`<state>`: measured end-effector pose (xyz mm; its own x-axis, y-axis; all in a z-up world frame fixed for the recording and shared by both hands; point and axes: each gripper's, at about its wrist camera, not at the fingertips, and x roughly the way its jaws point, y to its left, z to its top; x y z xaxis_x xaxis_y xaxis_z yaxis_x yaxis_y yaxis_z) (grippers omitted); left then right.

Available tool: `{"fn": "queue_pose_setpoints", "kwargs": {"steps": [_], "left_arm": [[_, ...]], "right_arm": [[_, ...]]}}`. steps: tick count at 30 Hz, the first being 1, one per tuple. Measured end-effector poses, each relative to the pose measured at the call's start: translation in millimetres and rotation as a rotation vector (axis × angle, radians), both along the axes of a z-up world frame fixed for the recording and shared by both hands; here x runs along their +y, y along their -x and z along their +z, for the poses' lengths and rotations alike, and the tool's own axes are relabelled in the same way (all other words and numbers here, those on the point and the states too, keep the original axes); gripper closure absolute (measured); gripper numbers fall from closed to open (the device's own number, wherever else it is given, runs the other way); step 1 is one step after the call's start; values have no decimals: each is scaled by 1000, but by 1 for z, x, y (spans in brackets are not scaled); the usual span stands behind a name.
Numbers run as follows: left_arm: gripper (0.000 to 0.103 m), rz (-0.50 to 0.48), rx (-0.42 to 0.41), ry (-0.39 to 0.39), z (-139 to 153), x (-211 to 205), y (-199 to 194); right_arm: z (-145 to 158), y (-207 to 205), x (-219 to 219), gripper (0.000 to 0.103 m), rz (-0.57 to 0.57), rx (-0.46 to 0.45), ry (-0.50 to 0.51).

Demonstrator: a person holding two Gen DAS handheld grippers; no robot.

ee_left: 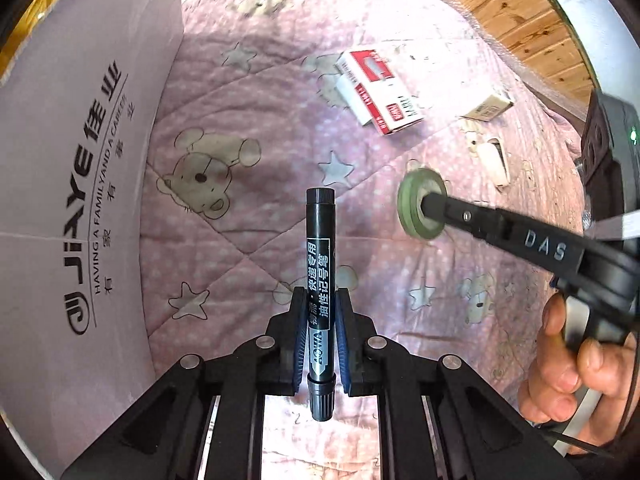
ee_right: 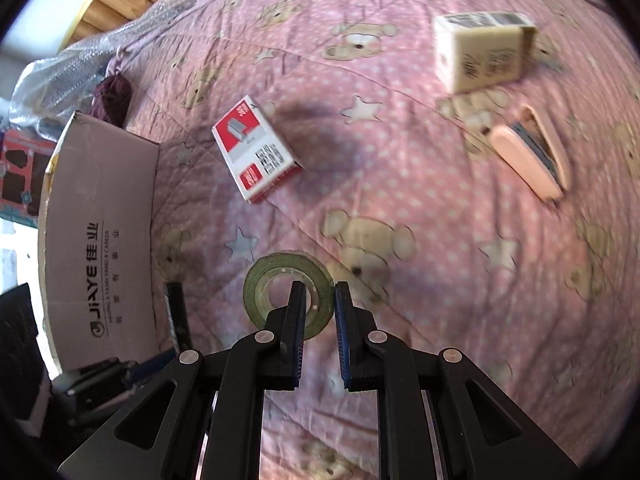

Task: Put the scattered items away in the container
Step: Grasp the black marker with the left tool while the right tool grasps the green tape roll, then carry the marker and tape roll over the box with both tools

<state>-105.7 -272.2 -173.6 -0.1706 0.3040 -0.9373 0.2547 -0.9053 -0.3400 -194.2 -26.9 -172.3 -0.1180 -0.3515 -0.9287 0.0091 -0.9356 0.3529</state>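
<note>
Pink bear-print quilt [ee_right: 400, 168] is lying underneath; left gripper [ee_left: 319, 300] is clenching black cylindrical marker pen [ee_left: 319, 280], right gripper [ee_right: 319, 294] is pinching green tape roll [ee_right: 280, 280] wall; next probably lifting toward cardboard box [ee_left: 80, 160] at left.

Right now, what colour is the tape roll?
Green tape roll with a pale core, clearest in the right wrist view.

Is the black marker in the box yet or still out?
Out: the left tongs grip the black marker above the pink quilt, beside the cardboard box.

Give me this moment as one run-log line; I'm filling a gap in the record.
left claw: shut on marker | right claw: shut on tape roll | box: left | loose: staple box, stapler
</note>
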Motion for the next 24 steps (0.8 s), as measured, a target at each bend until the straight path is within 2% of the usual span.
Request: {"fn": "queue_pose_setpoints", "kwargs": {"steps": [7, 24], "left_arm": [[89, -27, 60, 26, 24, 12, 7], [89, -35, 192, 46, 69, 16, -24]], "right_arm": [[19, -31, 16, 89, -24, 23, 20], [58, -91, 9, 89, -19, 82, 25]]}}
